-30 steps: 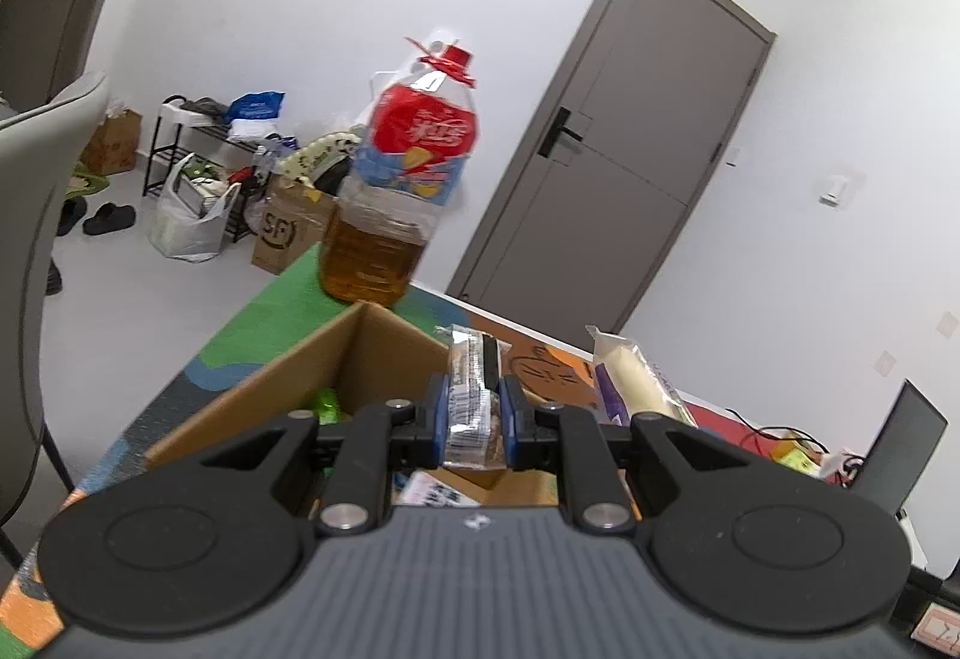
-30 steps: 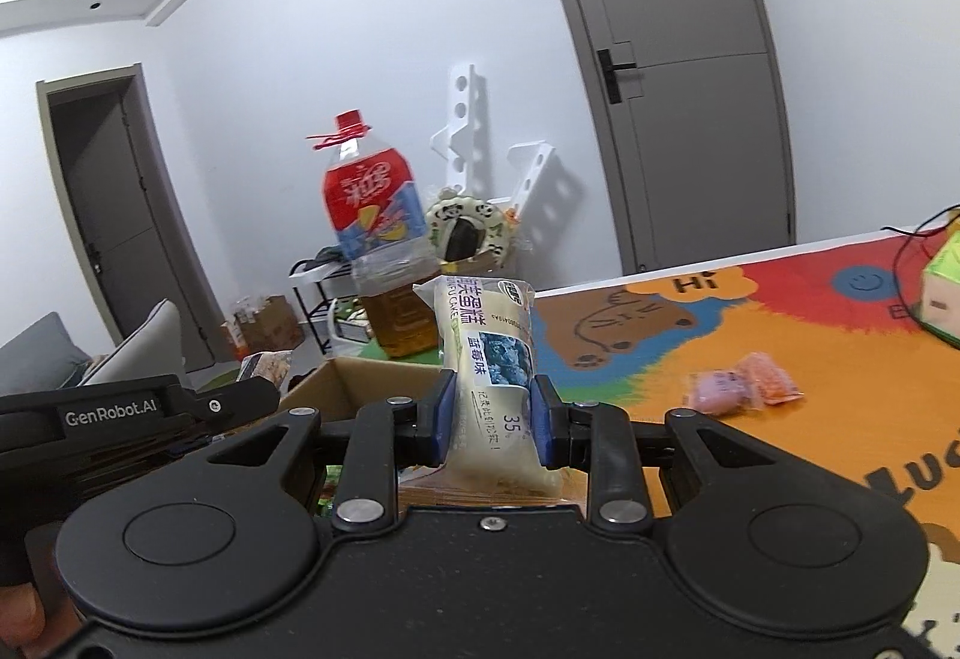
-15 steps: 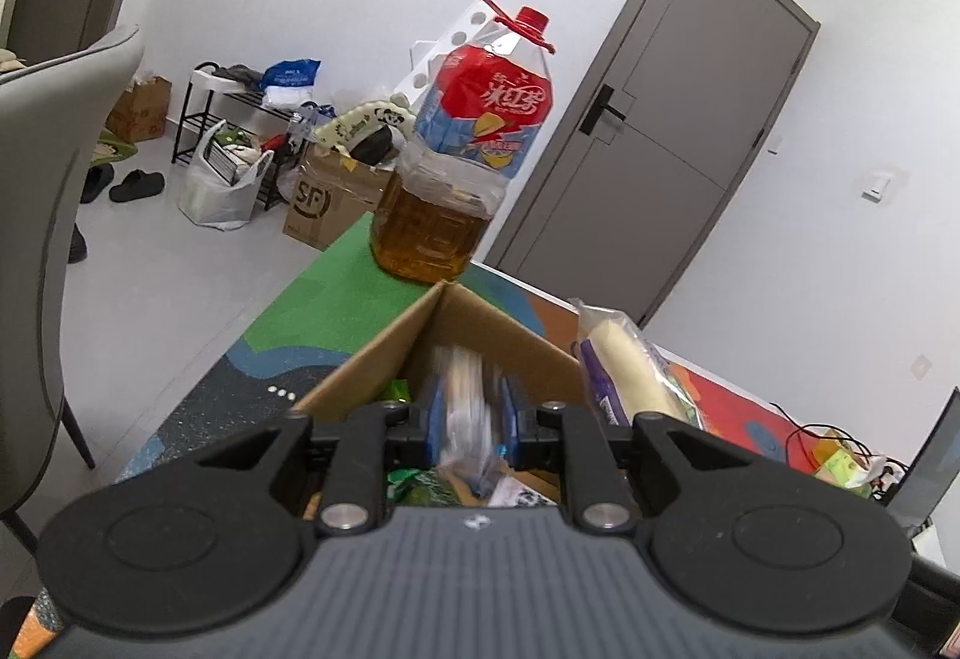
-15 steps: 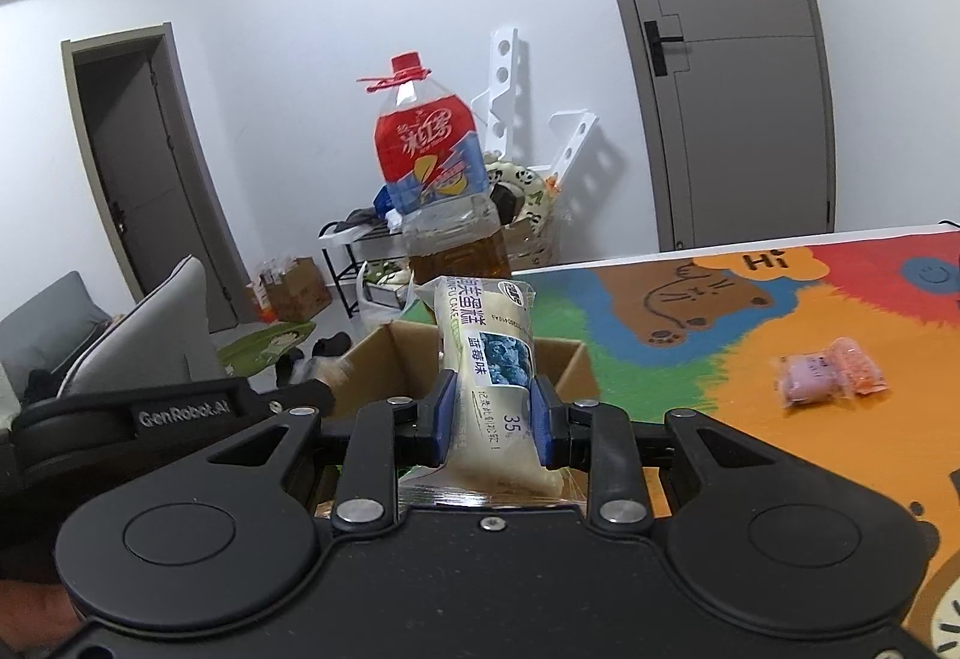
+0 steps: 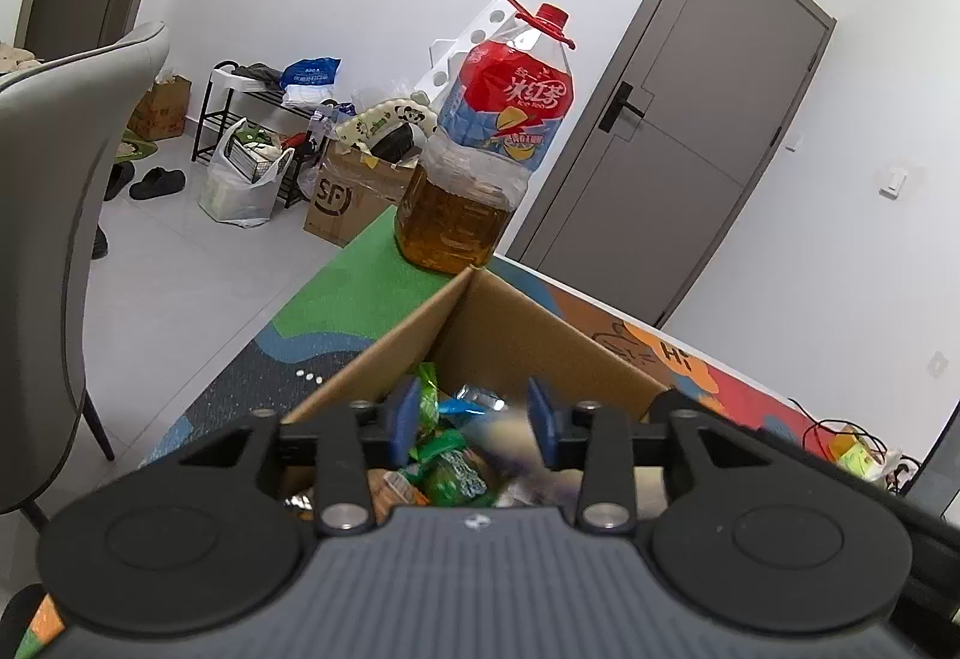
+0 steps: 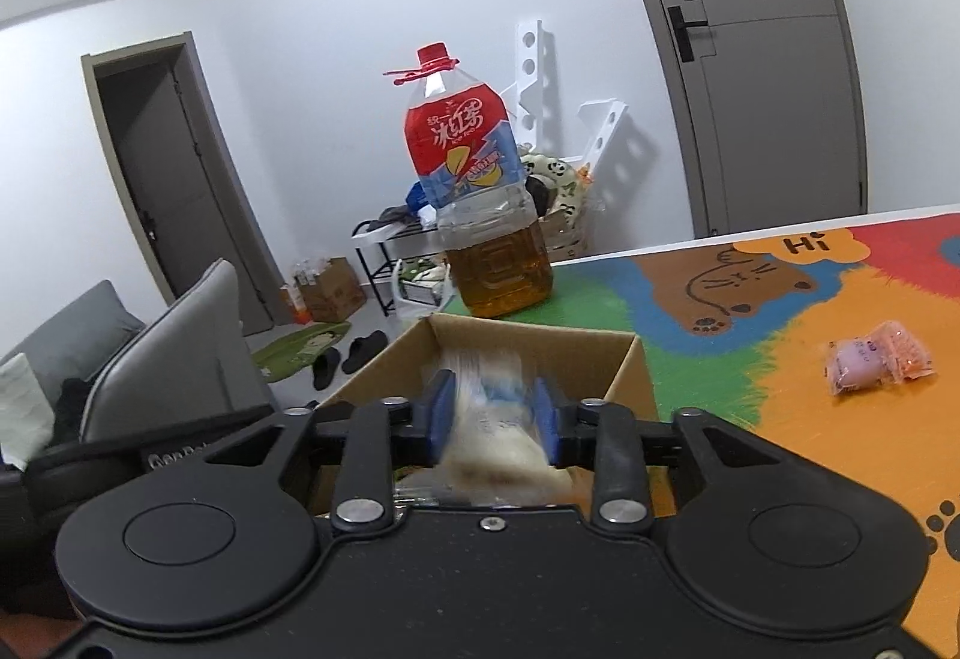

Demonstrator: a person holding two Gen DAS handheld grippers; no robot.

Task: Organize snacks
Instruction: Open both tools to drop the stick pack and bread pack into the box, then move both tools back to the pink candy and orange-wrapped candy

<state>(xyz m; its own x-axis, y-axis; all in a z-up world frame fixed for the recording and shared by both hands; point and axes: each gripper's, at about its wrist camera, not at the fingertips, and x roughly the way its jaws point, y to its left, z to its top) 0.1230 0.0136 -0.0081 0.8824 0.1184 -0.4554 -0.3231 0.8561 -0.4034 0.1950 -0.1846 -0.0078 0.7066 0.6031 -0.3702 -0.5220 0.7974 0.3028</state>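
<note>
A brown cardboard box (image 5: 516, 335) stands on the colourful mat; it also shows in the right wrist view (image 6: 630, 359). It holds several snack packets, green ones (image 5: 447, 458) among them. My left gripper (image 5: 471, 419) is open over the box, and a blurred packet (image 5: 510, 440) drops between its fingers. My right gripper (image 6: 492, 413) is also wide over the box. A blurred cream bread packet (image 6: 492, 437) sits loose between its pads, falling into the box.
A big iced-tea bottle (image 5: 480, 161) with a red label stands just behind the box; it also shows in the right wrist view (image 6: 480, 215). A pink snack packet (image 6: 876, 365) lies on the mat to the right. A grey chair (image 5: 54, 215) stands at the left.
Both grippers moved forward over the box and opened. The left one let go of its clear-wrapped snack, and the right one let go of the bread packet; both items are dropping.
</note>
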